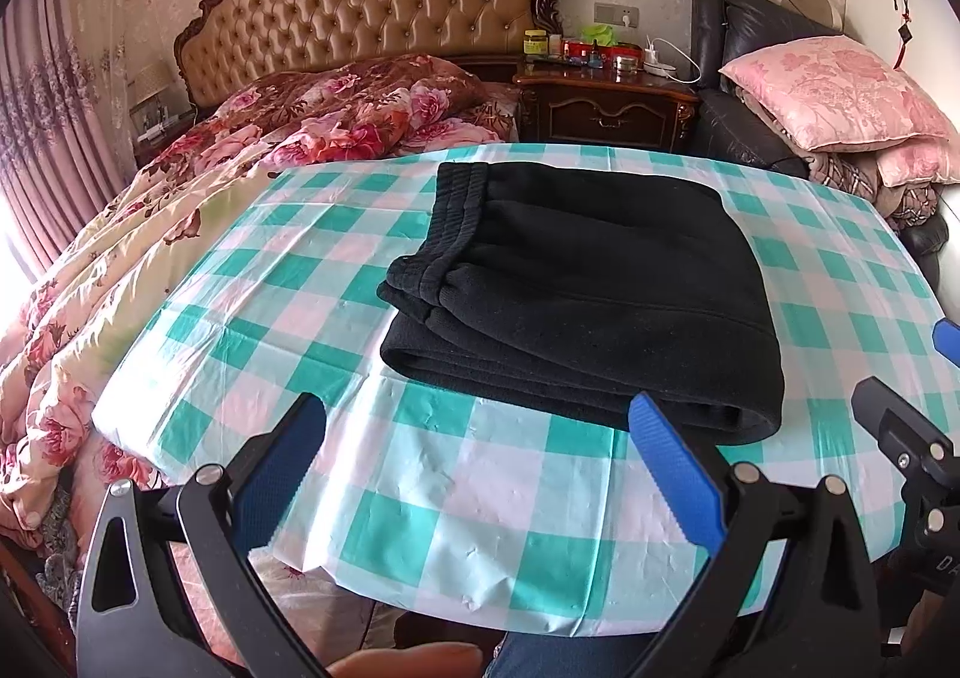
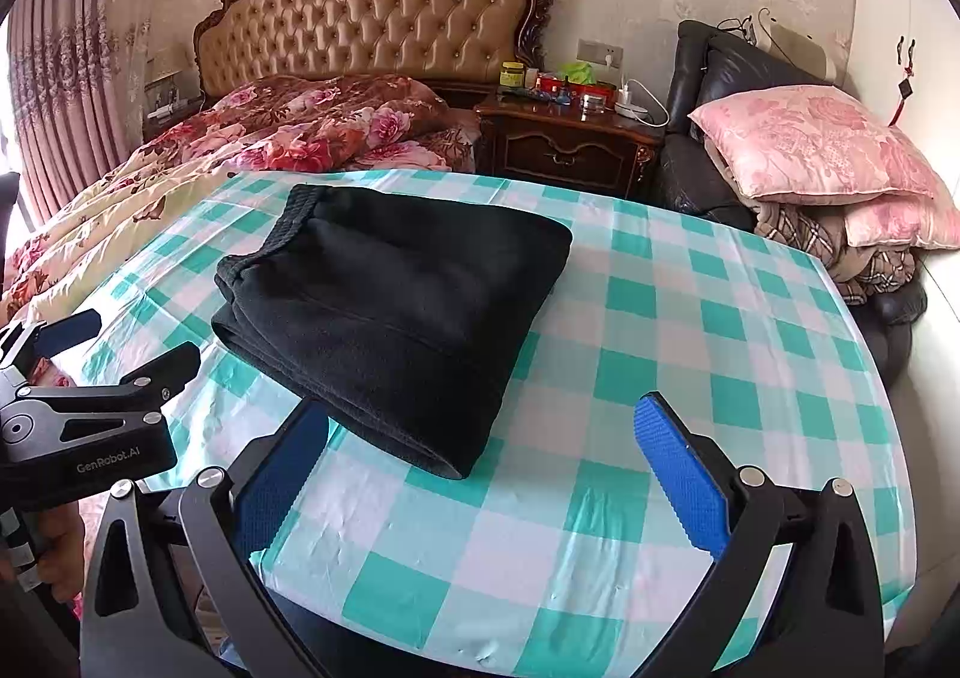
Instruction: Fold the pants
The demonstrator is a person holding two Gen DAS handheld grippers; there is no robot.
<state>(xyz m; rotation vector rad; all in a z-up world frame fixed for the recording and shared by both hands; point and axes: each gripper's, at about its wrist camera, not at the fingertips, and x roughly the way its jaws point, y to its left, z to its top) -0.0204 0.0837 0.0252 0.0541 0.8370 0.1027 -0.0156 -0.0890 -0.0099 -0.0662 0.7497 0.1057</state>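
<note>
Now pants [image 1: 576, 288] folded on table — both tools open, just short.

The left gripper [image 1: 474, 414] has black angular arms carrying flat blue ribbed pads [image 1: 675, 474] with serrated inner edges. Round silver screws [image 1: 210, 475] sit at the pivots, and a grey metal plate with a triangular cut-out lies at the near left. The right gripper [image 2: 480, 420] is built the same: black arms, blue textured pads [image 2: 681, 477], silver pivot screws. In the right wrist view, the left gripper's black body bears white "GenRobot.AI" lettering [image 2: 108, 465]. Bare skin of a hand [image 2: 60, 558] shows below it, and blue denim [image 1: 558, 657] shows at the left view's near edge.
</note>
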